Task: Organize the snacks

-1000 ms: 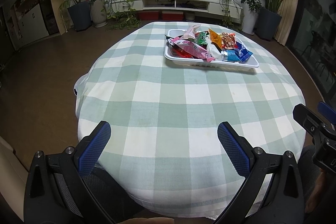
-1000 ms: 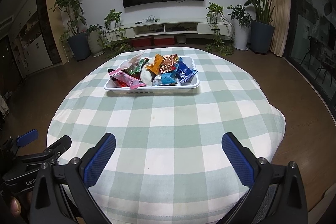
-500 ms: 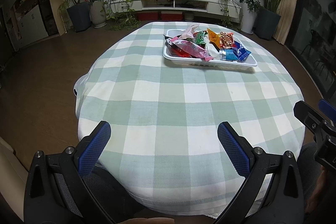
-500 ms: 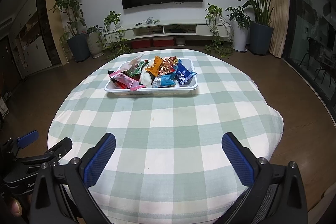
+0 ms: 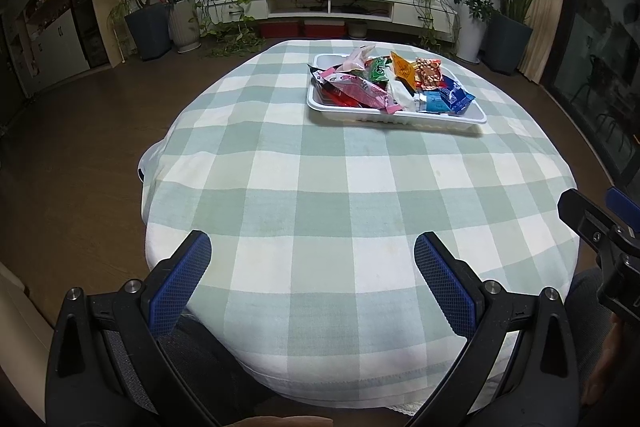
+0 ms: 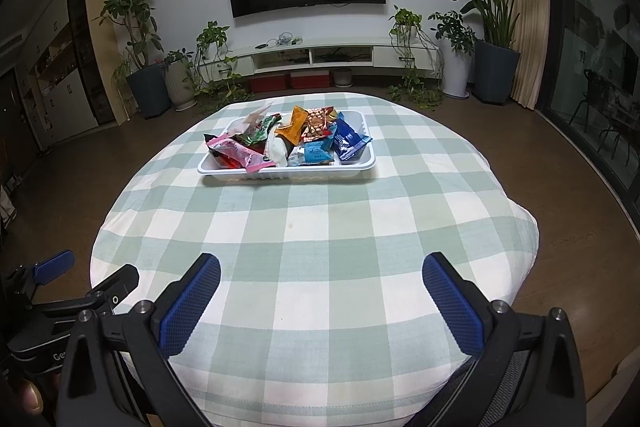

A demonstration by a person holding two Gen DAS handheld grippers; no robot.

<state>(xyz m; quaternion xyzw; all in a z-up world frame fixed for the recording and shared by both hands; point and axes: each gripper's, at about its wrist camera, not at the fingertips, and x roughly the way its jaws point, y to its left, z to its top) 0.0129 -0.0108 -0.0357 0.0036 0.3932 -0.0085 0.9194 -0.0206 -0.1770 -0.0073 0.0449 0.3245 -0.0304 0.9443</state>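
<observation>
Hovering wide-fingered and empty at the bottom of their frames, the left gripper (image 5: 312,269) and right gripper (image 6: 320,287) are both facing the white snack tray (image 6: 288,171), lying crosswise, well apart, up-centre on the checked surface (image 6: 312,239), seemingly nearer the right.

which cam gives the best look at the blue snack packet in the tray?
Right wrist. The blue snack packet faces that camera at the white tray's right end, unobstructed. The left wrist view shows it smaller, farther off-centre, at an oblique angle.
</observation>
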